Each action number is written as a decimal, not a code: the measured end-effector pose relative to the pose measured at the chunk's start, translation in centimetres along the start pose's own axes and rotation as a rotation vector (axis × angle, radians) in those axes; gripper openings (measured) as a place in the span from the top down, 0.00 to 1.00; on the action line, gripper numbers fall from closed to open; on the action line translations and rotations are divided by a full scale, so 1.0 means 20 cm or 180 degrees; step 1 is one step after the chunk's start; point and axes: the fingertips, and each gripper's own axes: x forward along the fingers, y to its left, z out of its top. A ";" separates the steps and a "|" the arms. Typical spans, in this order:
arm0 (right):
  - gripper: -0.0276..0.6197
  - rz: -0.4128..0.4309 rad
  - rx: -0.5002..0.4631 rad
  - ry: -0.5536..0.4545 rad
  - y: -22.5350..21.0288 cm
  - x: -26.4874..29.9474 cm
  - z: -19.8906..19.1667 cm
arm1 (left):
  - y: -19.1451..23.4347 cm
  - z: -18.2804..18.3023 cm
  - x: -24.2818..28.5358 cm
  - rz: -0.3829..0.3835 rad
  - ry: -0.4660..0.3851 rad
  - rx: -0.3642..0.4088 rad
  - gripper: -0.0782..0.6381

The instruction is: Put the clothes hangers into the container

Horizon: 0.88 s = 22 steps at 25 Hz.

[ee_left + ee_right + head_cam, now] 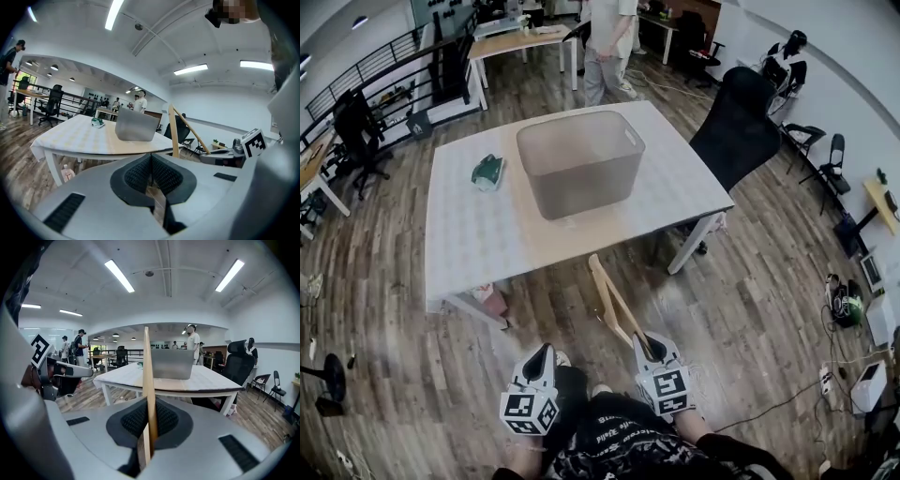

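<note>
One wooden hanger (147, 380) pinched between right fingers (166, 420).

— Where is the pale wooden clothes hanger (615, 306) sitting?
— It is being pinched edge-on in the jaws of the right gripper (149, 427), short of the white table (469, 234), its slim arm slanting up toward the table's near edge.
— And the frosted grey rectangular plastic container (586, 192)?
— It is standing upright, open-topped, near the table's middle, well apart from the hanger.

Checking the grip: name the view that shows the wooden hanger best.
Head view: the hanger shows its angled arms, held by the right tongs. Right gripper view shows it edge-on; left gripper view, only two bars.
</note>
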 end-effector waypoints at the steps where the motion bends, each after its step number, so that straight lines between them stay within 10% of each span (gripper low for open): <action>1: 0.94 -0.0001 0.0007 -0.0007 0.00 0.02 0.01 | 0.01 0.00 0.02 -0.0017 0.0020 0.0004 0.86; 22: 0.94 -0.0428 -0.0089 0.0047 -0.37 0.71 0.53 | 0.58 0.57 1.01 -0.0496 0.0103 0.0184 0.86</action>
